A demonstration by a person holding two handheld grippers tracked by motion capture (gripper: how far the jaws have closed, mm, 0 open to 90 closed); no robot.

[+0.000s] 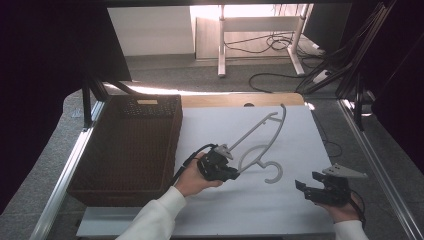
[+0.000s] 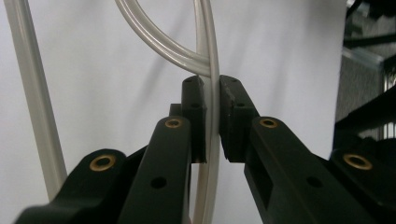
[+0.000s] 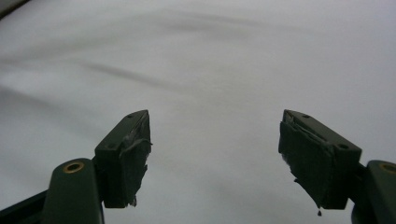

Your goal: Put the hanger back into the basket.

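A pale grey plastic clothes hanger [image 1: 260, 142] stretches over the white sheet, its hook [image 1: 274, 172] toward the front. My left gripper [image 1: 231, 173] is shut on the hanger's thin bar near the neck; in the left gripper view the bar [image 2: 211, 56] runs straight between the pressed pads [image 2: 233, 116]. The hanger's far end looks raised off the sheet. My right gripper [image 1: 306, 186] rests at the front right, apart from the hanger, jaws open over bare sheet [image 3: 210, 135] with nothing between them.
A dark brown woven basket [image 1: 150, 107] stands at the left of the white sheet [image 1: 295, 130], close to my left hand. Metal frame rails [image 1: 65, 175] run along both sides. Beyond the table lie floor cables and a desk's legs [image 1: 221, 45].
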